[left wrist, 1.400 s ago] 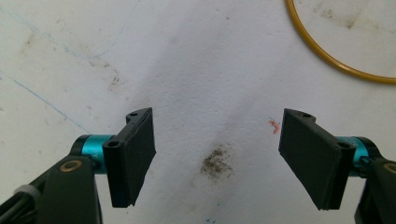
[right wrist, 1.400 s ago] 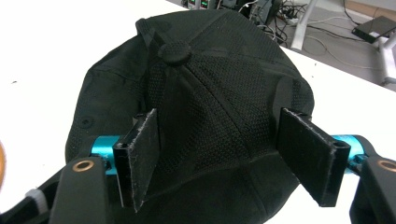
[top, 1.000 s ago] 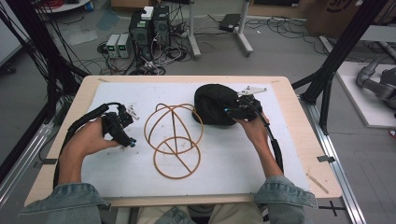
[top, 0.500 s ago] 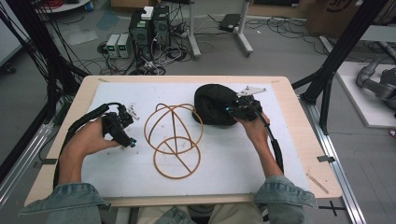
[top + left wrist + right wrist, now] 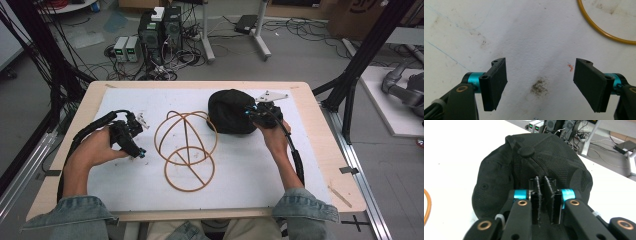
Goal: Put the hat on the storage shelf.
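Black cap (image 5: 534, 167) sits at the table's far right, just beside the wire stand (image 5: 186, 150), crown button up, brim hidden so its heading is unclear. Right gripper (image 5: 543, 197) has just been closing, pinching crown fabric: grasping step. Next, probably a lift towards the stand. Left gripper (image 5: 540, 83) hovers wide, empty.

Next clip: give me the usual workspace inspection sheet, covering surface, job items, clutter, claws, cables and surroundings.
Surface: white sheet on a wooden table, smudged and stained.
Job's things: black cap at far right; orange wire frame at centre.
Clutter: nothing seen.
Claws: right claw has just closed, pinching the cap's fabric; left claw open over bare sheet, beside the frame.
Cables: one trails along each forearm.
Surroundings: electronics boxes and tangled leads on the floor beyond the table.
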`<state>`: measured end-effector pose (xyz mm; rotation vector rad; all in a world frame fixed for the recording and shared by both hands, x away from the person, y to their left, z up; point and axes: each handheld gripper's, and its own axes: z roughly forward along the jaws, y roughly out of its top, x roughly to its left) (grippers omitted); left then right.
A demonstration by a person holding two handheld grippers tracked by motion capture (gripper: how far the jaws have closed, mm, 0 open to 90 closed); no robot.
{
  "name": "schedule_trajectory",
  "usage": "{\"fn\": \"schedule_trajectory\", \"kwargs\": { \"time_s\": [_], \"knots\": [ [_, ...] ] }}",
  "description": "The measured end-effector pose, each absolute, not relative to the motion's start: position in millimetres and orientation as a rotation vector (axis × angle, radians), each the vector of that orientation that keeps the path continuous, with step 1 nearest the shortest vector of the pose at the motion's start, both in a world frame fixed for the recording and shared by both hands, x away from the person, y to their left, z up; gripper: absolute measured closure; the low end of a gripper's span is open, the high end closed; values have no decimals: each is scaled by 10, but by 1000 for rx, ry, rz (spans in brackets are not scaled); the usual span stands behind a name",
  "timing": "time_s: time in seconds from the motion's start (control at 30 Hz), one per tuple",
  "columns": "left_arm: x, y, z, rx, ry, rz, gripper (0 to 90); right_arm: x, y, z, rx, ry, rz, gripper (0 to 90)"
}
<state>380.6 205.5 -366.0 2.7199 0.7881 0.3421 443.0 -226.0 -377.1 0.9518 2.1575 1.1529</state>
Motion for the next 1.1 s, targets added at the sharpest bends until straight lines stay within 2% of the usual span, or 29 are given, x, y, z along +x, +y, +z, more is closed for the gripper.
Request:
{"fn": "schedule_trajectory", "kwargs": {
  "time_s": [0.03,0.33,1.1],
  "knots": [
    [3806,2055,-3660,2719,789,342,272,4430,-2273,-3761,965,2148,1172,875],
    [3815,2065,-3657,2715,789,342,272,4448,-2340,-3726,1026,2086,1268,895],
    [3837,2052,-3672,2733,779,330,272,4453,-2641,-3543,1228,1836,1652,900]
  ]
}}
